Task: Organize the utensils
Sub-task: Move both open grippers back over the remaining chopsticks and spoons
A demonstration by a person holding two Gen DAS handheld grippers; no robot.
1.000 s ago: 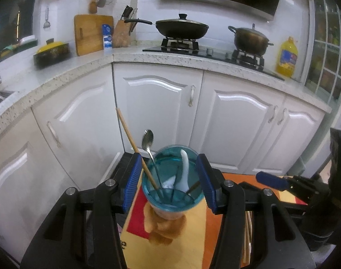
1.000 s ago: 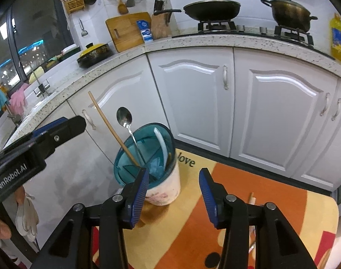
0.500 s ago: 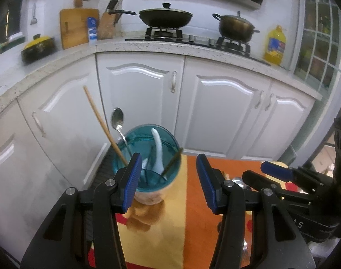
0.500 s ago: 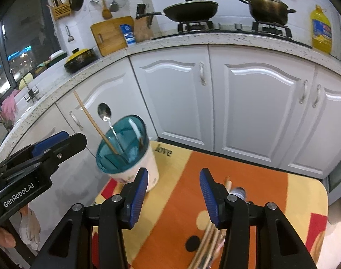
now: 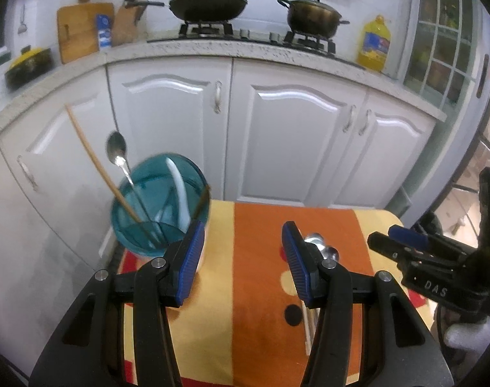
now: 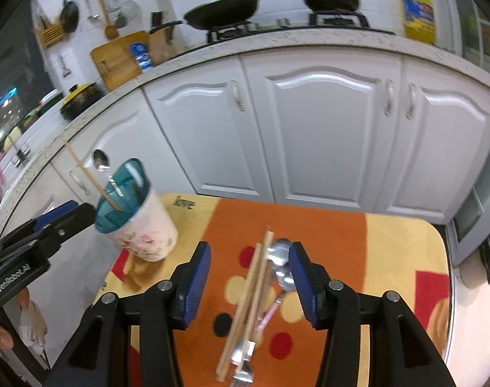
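Right gripper (image 6: 249, 275) spread, empty, hovering directly over loose chopsticks (image 6: 248, 303) and spoons (image 6: 282, 267) mid-mat (image 6: 390, 258); long axes run near-to-far between jaws. Left gripper (image 5: 241, 262) spread, empty. Holder cup (image 6: 138, 219) at mat's far-left corner.

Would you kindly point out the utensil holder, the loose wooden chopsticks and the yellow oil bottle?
utensil holder (image 6: 148, 232), right wrist view, on its white flowered side wall.
wooden chopsticks (image 6: 249, 293), right wrist view, mid-length of the pair lying on the mat.
yellow oil bottle (image 5: 374, 43), left wrist view, on its label.
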